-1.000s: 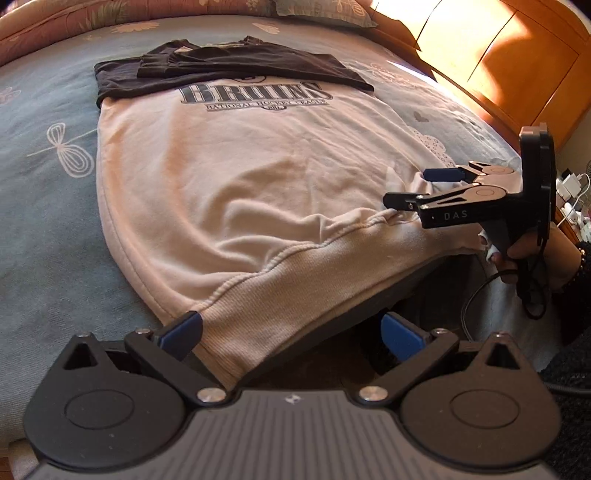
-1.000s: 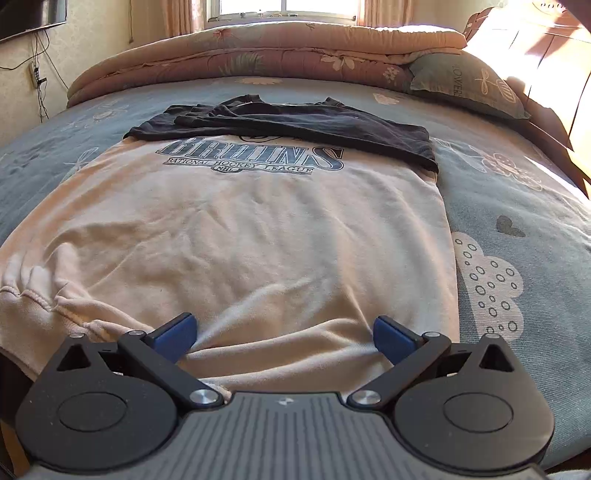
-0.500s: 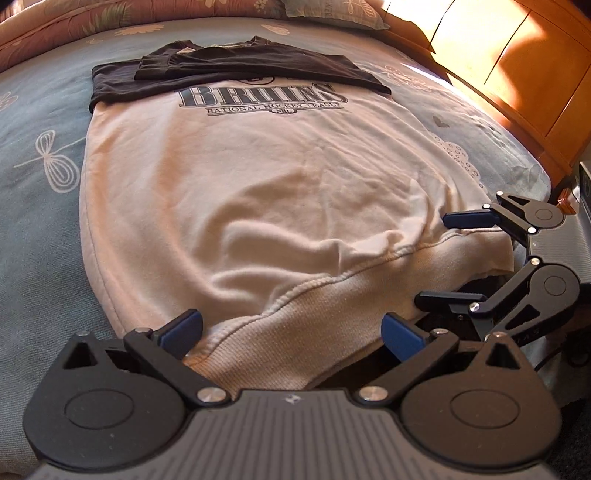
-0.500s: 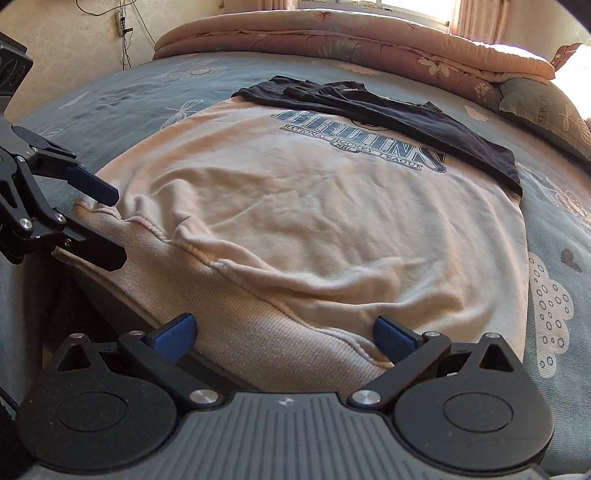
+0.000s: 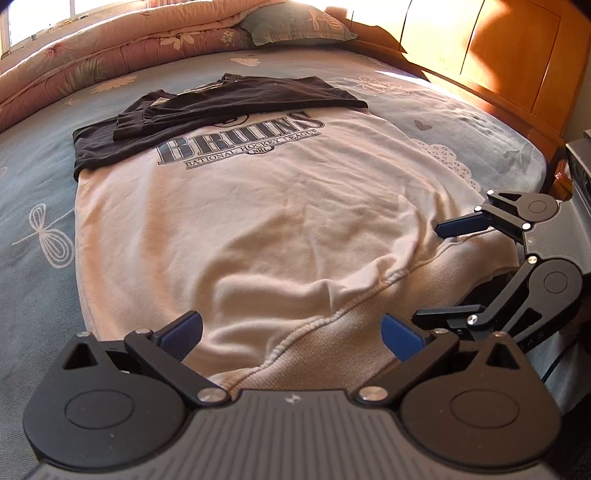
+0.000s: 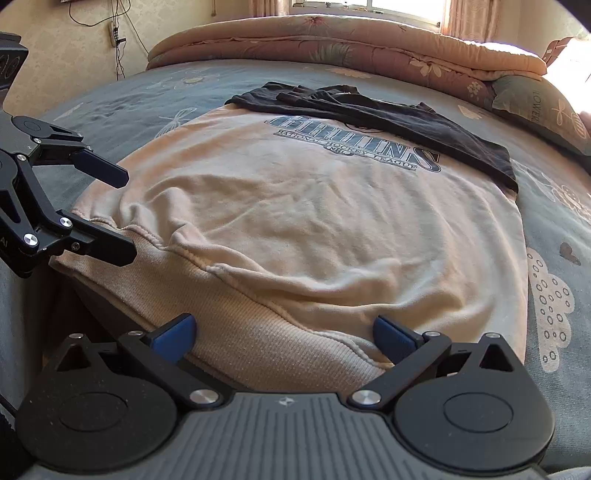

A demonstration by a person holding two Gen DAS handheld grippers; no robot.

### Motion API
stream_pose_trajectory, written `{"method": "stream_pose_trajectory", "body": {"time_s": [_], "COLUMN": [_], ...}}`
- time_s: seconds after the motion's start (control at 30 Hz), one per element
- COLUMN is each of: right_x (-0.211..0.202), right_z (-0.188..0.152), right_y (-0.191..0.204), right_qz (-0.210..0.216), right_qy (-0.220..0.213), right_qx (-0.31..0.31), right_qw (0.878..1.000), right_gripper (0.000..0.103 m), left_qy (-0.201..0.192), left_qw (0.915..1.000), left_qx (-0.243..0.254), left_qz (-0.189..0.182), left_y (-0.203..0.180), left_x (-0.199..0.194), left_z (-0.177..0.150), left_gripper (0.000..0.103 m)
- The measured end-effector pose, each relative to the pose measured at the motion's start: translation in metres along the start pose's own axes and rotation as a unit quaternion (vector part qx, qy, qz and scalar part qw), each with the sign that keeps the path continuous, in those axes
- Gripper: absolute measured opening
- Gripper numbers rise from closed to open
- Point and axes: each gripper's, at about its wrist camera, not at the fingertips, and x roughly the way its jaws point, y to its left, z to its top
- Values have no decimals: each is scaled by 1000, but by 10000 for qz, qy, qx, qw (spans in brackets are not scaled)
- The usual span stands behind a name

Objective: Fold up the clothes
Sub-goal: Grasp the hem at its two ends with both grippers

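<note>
Sweatshirt (image 5: 258,229) fabric, cream-coloured, fills most of the left wrist view, spread flat on a blue patterned bedsheet (image 5: 33,206) with its ribbed hem (image 5: 332,350) nearest the camera. A printed logo (image 5: 240,142) crosses the chest, and the dark sleeves (image 5: 207,107) are folded across the top, over the shoulders. The left gripper (image 5: 291,332) sits at the hem with its jaws spread wide, the blue pads on either side of the ribbed band and nothing pinched between them. At the right edge the right gripper (image 5: 439,273) reaches in sideways, one finger above the hem's corner and one below, jaws apart. A wooden headboard (image 5: 498,62) runs along the right, with a pillow (image 5: 295,22) and a rolled quilt (image 5: 110,62) at the far end of the bed.

From the right wrist view, the same sweatshirt (image 6: 314,221) lies ahead with the hem (image 6: 258,325) draped over the mattress edge. The right gripper (image 6: 284,336) is open, its pads flanking the ribbed band near the garment's right corner; whether they touch the cloth is hard to tell from this angle. The left gripper (image 6: 125,212) shows at the left edge, open, straddling the hem's other corner. The bedsheet (image 6: 554,229) lies bare to the right, and the quilt (image 6: 332,48) is heaped at the back.
</note>
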Motion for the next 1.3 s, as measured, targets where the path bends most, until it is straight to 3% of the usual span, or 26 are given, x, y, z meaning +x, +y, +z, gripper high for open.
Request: {"method": "stream_pose_trajectory", "body": {"time_s": [0.27,0.5,0.6,0.77,1.1,1.3], "right_x": [1,0,-7,-26,-27,-32], "right_z": [-3,0,8,20,12,10], "right_y": [-2,-4,-6,-11,-8,5], "right_qz": [-23,-8,-98,-186,-330,-286], "right_qy": [-159,-119,1,-104,61,81], "right_qx": [38,87,-67,-405,-580,-1153], "right_qw": [9999,9999,9999,9990,9978,9929], "right_gripper": [103,103,103,103,103,103], "left_qy": [9,87,-93,51,-317,-640], "left_qw": [9985,9950,9873,9674,9478,9556], "left_qx": [540,952,1514,2454,3025,2676], "left_qz": [-52,278,472,628,960,1053], "left_y": [-13,-24,-37,-62,-82,-71], "left_x": [0,-3,-7,9,22,2], "left_z": [-30,-29,-26,-30,-27,-19], "left_gripper": [102,102,102,102,102,102]}}
